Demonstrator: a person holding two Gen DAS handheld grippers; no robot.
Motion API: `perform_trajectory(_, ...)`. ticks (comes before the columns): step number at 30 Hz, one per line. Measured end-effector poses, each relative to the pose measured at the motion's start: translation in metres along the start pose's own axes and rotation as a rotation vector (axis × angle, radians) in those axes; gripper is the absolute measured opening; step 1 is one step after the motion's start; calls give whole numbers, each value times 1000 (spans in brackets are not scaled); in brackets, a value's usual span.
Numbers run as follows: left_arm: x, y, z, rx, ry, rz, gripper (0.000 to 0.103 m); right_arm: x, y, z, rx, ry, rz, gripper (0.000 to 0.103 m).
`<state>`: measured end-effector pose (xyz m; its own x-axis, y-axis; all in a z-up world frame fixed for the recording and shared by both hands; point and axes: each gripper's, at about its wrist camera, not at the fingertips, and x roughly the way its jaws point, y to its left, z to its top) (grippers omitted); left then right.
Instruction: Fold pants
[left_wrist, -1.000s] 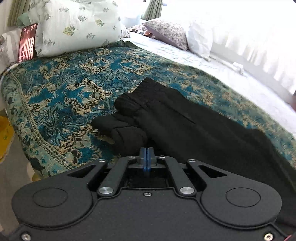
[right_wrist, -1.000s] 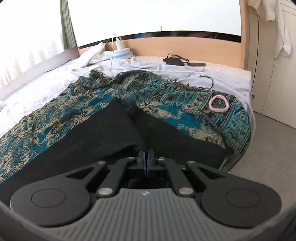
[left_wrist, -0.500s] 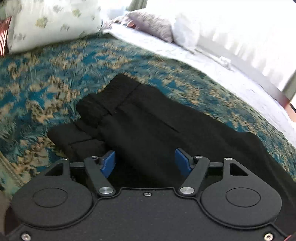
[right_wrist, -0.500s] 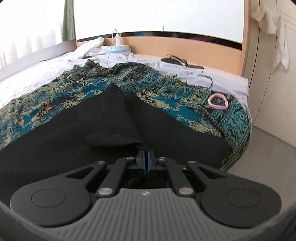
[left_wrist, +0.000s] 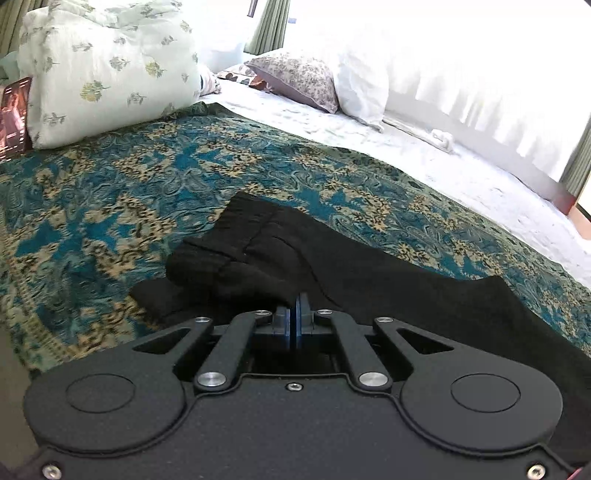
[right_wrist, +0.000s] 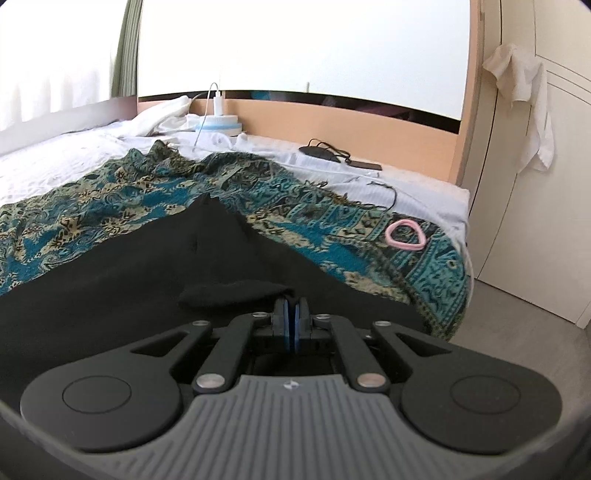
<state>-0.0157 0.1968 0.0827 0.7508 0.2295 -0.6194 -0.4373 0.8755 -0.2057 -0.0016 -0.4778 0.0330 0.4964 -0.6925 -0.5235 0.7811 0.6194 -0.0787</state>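
Observation:
Black pants lie on a teal patterned bedspread. In the left wrist view the waistband end is bunched and lifted at my left gripper, which is shut on a fold of the pants. In the right wrist view the pants spread out to a peak at the far end. My right gripper is shut on a raised fold of the pants near the bed's edge.
A floral pillow and more pillows lie at the head of the bed. A pink ring lies on the bedspread near the corner. Cables and a dark device lie by the wooden board. A wardrobe stands to the right.
My left gripper opened half a second ago, then shut on the waistband fold and raised it. My right gripper stayed shut and lifted its fold a little.

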Motion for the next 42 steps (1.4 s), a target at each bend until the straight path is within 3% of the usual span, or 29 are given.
perform_trajectory(7,6,5,-29,81,41,74,4,3,-20,-9,-7,16,-26,6)
perform_trajectory(15,12,0,-44,187,18,125,7,5,-20,-15,-73,0,-52,11)
perform_trajectory(16,14,1,-45,187,17,127,7,5,-20,-17,-80,-8,-45,13)
perform_trajectory(18,13,0,-48,207,4,133,8,5,-22,-18,-95,-22,-42,28)
perform_trajectory(22,14,0,-50,226,-3,134,9,8,-29,-16,-101,-25,-65,31)
perform_trajectory(26,15,2,-49,222,-1,137,9,13,-43,-12,-74,-23,-126,31)
perform_trajectory(31,17,2,-49,234,-8,146,9,26,-82,-8,66,50,-175,31)
perform_trajectory(36,17,4,-46,220,-5,143,10,21,-112,-12,224,91,-107,38)
perform_trajectory(42,17,1,-50,257,-20,151,10,-5,-82,-2,225,47,51,41)
